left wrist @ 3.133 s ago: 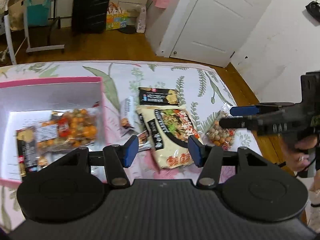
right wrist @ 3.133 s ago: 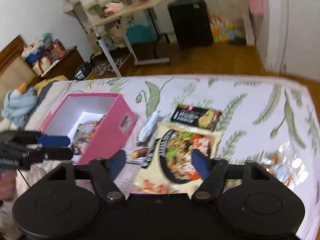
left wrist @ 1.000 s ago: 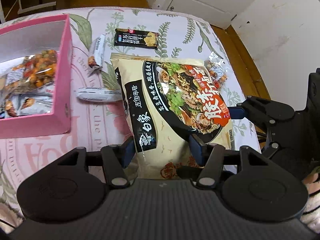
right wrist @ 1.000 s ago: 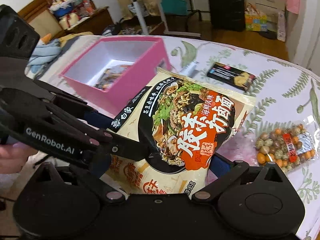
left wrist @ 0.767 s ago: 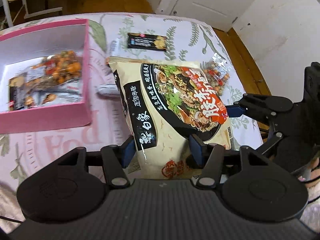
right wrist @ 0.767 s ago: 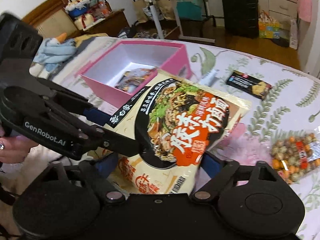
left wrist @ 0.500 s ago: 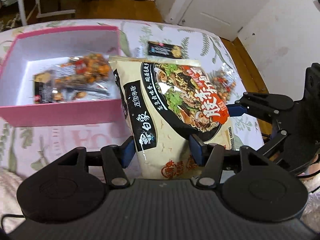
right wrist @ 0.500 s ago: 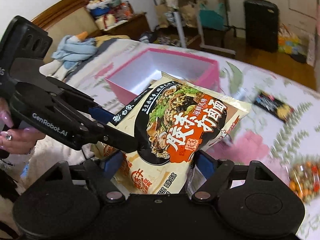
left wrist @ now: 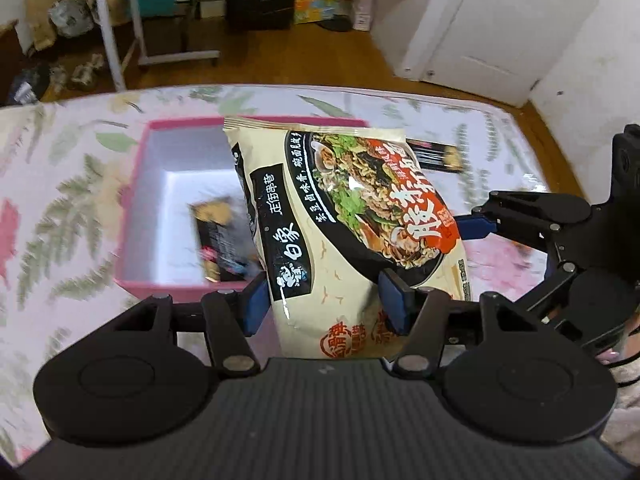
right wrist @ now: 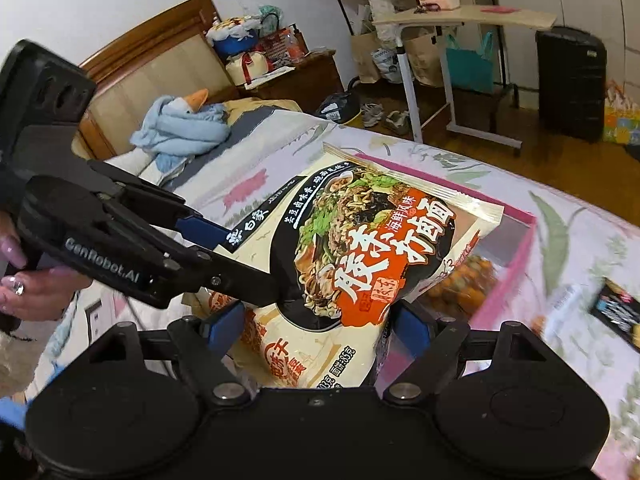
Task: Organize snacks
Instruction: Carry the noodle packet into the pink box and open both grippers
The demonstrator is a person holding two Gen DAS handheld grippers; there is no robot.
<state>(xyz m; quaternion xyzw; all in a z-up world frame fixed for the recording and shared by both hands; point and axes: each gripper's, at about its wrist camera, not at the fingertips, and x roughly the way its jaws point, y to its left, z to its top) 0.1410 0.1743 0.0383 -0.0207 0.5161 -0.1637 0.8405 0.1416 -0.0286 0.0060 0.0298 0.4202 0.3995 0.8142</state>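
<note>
One floral-sheeted bed (left wrist: 72, 184) carries one pink box (left wrist: 132, 216). One large noodle packet (left wrist: 344, 216) hangs tilted over the box, pinched by both tools: the left gripper (left wrist: 326, 300) clamps its lower end, the right gripper (right wrist: 316, 330) likewise. Inside the box lie perhaps two snack packs, blurred; one dark snack packet (left wrist: 436, 156) lies on the sheet beyond it.

The instant noodle packet (left wrist: 344, 240) was cream with a black bowl and red-orange label. The box (left wrist: 132, 200) was pink outside, white inside. The bedsheet (left wrist: 60, 184) showed green ferns.
</note>
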